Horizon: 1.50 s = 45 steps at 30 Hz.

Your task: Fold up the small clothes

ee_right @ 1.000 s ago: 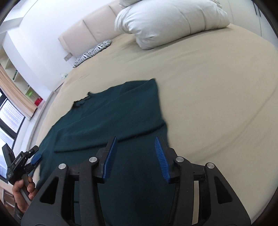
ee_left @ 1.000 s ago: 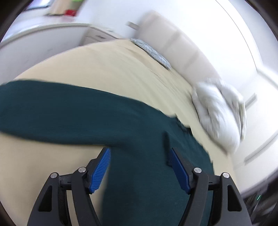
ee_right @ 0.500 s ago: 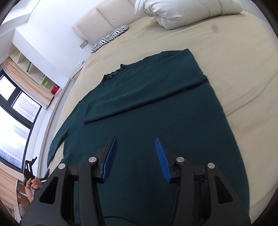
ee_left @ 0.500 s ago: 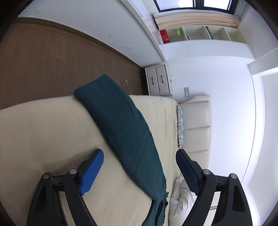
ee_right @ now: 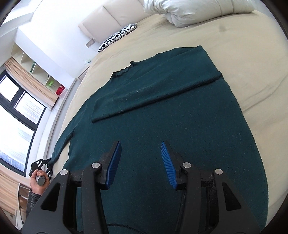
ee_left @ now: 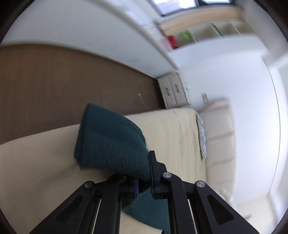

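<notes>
Bed (ee_right: 252,59) | sweater (ee_right: 162,126) flat | left gripper (ee_left: 144,181) pinching sleeve (ee_left: 111,142) | right gripper (ee_right: 140,165) spread | pillow (ee_right: 194,10) beyond

right tongs (ee_right: 140,162) spread | over green sweater (ee_right: 162,126) | on bed (ee_right: 252,45)

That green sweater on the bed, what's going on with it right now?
A person is folding the dark green sweater spread on the bed. One sleeve already lies folded across the chest. The left gripper is shut on the other sleeve's cuff at the bed's edge. The right gripper hovers open over the sweater's lower part, holding nothing.
</notes>
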Each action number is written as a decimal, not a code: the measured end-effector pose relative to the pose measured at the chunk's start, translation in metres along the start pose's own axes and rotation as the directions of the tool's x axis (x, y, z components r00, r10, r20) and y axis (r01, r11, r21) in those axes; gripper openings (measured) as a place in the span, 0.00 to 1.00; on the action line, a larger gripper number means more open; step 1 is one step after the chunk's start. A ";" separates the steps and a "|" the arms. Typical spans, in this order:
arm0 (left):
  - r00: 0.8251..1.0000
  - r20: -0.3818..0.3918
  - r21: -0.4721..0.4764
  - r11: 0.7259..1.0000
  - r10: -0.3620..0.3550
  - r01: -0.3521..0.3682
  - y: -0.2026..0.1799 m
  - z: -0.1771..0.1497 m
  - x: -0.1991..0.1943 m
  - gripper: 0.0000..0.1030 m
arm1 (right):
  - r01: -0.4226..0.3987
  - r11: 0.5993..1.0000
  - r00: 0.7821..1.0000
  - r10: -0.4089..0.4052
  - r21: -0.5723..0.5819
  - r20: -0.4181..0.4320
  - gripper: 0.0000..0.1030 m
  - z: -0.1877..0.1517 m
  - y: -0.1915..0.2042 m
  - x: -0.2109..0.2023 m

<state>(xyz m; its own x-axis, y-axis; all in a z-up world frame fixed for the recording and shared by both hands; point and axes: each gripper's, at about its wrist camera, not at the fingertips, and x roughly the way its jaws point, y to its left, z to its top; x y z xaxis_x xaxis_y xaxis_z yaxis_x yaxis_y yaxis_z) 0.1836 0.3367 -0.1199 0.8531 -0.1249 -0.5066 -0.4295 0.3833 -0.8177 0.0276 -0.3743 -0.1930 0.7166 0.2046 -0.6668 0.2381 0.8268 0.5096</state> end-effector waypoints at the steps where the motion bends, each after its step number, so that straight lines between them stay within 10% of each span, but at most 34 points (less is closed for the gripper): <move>1: 1.000 -0.008 0.078 0.997 -0.006 0.007 -0.026 -0.009 0.001 0.08 | -0.004 1.000 1.000 0.004 0.007 0.002 0.43 0.003 -0.005 0.001; 5: 0.999 -0.041 0.523 0.852 0.014 0.009 -0.145 -0.088 0.004 0.09 | -0.011 1.000 1.000 0.010 0.029 0.019 0.43 0.000 -0.019 -0.007; 8: 0.998 -0.052 0.850 0.527 0.040 0.023 -0.217 -0.209 0.013 0.09 | -0.012 0.999 0.999 0.010 0.052 0.039 0.43 0.000 -0.034 -0.015; 13: 0.997 0.011 1.000 -0.023 0.081 -0.009 -0.218 -0.393 0.035 0.13 | -0.007 0.994 0.997 -0.001 0.112 0.073 0.43 0.006 -0.065 -0.025; 15: 0.991 0.019 0.992 -0.127 0.129 -0.002 -0.198 -0.429 0.049 0.22 | 0.001 0.992 0.997 -0.011 0.128 0.080 0.43 0.006 -0.075 -0.028; 16: 0.988 0.005 0.991 -0.136 0.157 0.016 -0.191 -0.436 0.056 0.36 | 0.004 0.991 0.997 -0.015 0.134 0.082 0.43 0.007 -0.079 -0.028; 23: 0.986 -0.022 0.999 -0.036 0.168 0.028 -0.168 -0.418 0.027 0.84 | -0.025 0.992 0.999 0.020 0.126 0.045 0.56 0.023 -0.079 -0.006; 27: 0.983 -0.076 0.997 0.047 0.170 0.069 -0.150 -0.393 0.007 0.85 | -0.153 0.983 0.987 0.156 0.100 -0.025 0.63 0.047 -0.046 0.035; 34: 0.976 -0.137 0.939 0.335 0.171 0.073 -0.115 -0.324 0.000 0.84 | -0.223 0.960 0.937 0.260 0.171 -0.233 0.63 0.075 0.010 0.148; 38: 0.972 -0.171 0.877 0.475 0.162 0.075 -0.096 -0.289 -0.001 0.78 | -0.174 0.982 0.948 0.188 0.076 -0.258 0.51 0.082 0.038 0.182; 42: 0.973 -0.186 0.820 0.567 0.135 0.078 -0.088 -0.266 -0.007 0.77 | -0.109 0.993 0.963 0.093 -0.050 -0.255 0.06 0.088 0.055 0.180; 45: 0.975 -0.192 0.783 0.617 0.113 0.083 -0.088 -0.252 -0.011 0.77 | -0.094 0.975 0.981 0.056 -0.203 -0.185 0.06 0.094 0.082 0.152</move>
<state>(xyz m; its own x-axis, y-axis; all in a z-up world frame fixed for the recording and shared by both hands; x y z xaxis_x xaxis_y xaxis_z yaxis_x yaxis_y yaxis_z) 0.1373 0.0737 -0.1108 0.7265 -0.2541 -0.6384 0.0378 0.9425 -0.3321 0.2176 -0.3245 -0.2010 0.5954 0.3437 -0.7262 0.0317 0.8931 0.4487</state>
